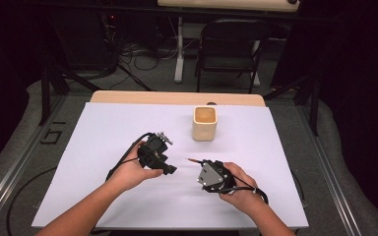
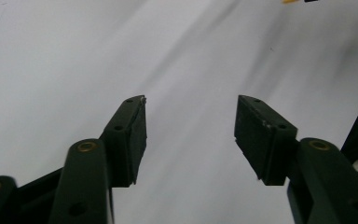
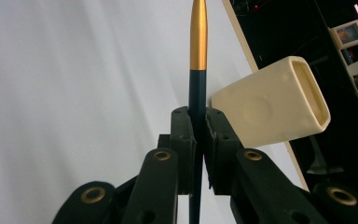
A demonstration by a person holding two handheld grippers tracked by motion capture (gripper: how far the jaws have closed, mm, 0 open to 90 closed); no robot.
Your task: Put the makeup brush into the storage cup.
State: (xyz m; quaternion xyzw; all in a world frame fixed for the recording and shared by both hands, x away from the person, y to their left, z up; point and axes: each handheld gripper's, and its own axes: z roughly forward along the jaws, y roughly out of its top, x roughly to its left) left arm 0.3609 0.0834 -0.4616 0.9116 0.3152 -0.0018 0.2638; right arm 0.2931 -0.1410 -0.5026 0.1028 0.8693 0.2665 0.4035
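My right gripper [image 3: 198, 119] is shut on a slim pen [image 3: 198, 42] with a dark blue barrel and a gold end that sticks out past the jaws. In the high view that gripper [image 1: 202, 163] lies low over the white table sheet [image 1: 103, 128], with the pen's tip [image 1: 190, 160] pointing left and away. A cream square cup [image 1: 204, 123] stands upright behind both hands; in the right gripper view the cup [image 3: 272, 105] sits just right of the pen. My left gripper [image 2: 191, 121] is open over bare sheet with nothing between its pads [image 2: 135, 135]; from above, this left gripper [image 1: 171, 169] points toward the right hand.
The white sheet covers a wooden tabletop whose far edge [image 1: 177, 97] shows behind the cup. A folding chair [image 1: 231, 49] and loose cables lie on the floor beyond the table. Cables trail from both grippers across the sheet.
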